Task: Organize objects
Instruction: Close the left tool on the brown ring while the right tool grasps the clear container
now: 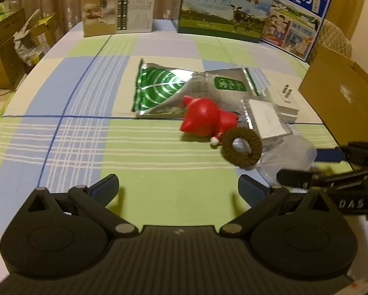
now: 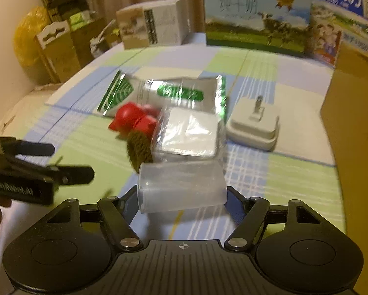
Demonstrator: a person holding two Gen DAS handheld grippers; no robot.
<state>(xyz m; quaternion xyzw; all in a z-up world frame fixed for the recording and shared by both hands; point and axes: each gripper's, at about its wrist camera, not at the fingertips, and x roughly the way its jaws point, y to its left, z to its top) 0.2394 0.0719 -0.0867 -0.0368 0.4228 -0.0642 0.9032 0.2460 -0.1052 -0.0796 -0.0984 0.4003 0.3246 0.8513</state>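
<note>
Here a see-through plastic cup (image 2: 181, 188) lies on its side on the checked table (image 2: 294, 179), squeezed between the right gripper's (image 2: 181, 196) two fingers, with a brown hair ring (image 2: 139, 151), a red toy (image 2: 134, 120) and a white plug (image 2: 254, 129) just behind, while the left gripper (image 1: 177, 188) hangs wide open and empty

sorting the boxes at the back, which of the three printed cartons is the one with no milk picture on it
The beige-and-white carton standing alone at the far left. The green pasture carton and blue cartoon carton stand together at the right.
</note>
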